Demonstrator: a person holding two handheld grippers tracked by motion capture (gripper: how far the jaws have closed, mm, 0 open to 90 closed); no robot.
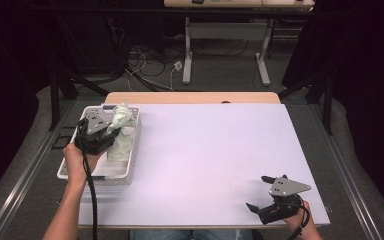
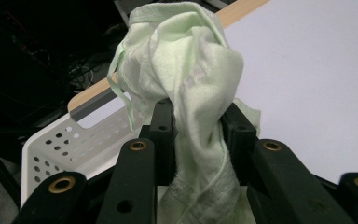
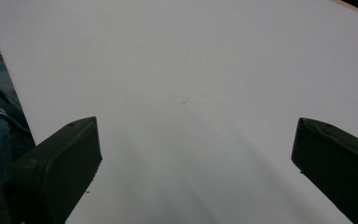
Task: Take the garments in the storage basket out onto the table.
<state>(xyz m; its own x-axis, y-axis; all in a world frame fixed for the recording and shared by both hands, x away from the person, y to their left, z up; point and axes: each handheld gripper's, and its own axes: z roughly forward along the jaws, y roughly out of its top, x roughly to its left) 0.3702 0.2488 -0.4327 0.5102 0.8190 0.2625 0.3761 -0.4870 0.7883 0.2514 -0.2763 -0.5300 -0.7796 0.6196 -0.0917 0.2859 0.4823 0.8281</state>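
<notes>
at the far left of the desk [image 1: 205, 150], a white perforated basket [image 1: 130, 165] sits by the edge. the left tongs [image 1: 111, 134] hang over it, clamped on a pale green cloth [image 1: 121, 120]. in the left gripper view the cloth [image 2: 186, 79] is bunched above the two black jaws, pinched between them, with more of it trailing down toward the basket [image 2: 56, 144]. part of the cloth looks to be lifted clear while its lower end seems to rest inside, so the removal appears begun but not finished; carrying it out onto the white surface is left to do. the middle of the desk is bare. at the near right corner, the right tongs [image 1: 260, 192] hover low with jaws wide apart, holding nothing. no brand, label or writing can be read anywhere.
</notes>
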